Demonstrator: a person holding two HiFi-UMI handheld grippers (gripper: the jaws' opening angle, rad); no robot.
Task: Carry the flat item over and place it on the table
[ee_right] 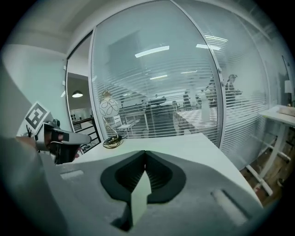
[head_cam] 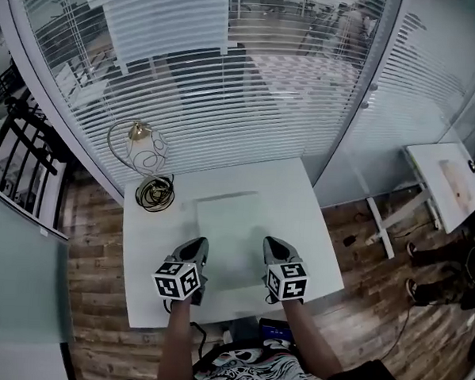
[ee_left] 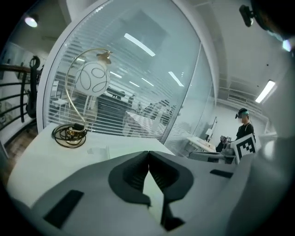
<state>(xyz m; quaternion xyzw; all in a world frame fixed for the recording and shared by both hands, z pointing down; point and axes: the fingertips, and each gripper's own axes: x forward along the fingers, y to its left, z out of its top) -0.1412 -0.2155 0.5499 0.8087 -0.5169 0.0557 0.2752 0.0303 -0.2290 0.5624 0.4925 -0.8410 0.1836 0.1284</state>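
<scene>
The flat item (head_cam: 228, 224) is a pale sheet lying flat on the white table (head_cam: 307, 221). My left gripper (head_cam: 200, 245) is shut, with its tips over the sheet's left edge near the front. Over the right edge my right gripper (head_cam: 268, 244) is also shut. In the left gripper view the jaws (ee_left: 148, 153) meet at the tips, and pale surface shows in the gap below them. The right gripper view shows the same for its jaws (ee_right: 145, 153). I see nothing clamped between either pair. Each marker cube shows in the other gripper's view.
A lamp with a white globe (head_cam: 144, 152) and its coiled cord (head_cam: 154, 193) stand at the table's far left corner. A glass wall with blinds (head_cam: 227, 89) runs behind the table. Another white desk (head_cam: 448, 184) is at the right, and a black railing (head_cam: 17, 158) at the left.
</scene>
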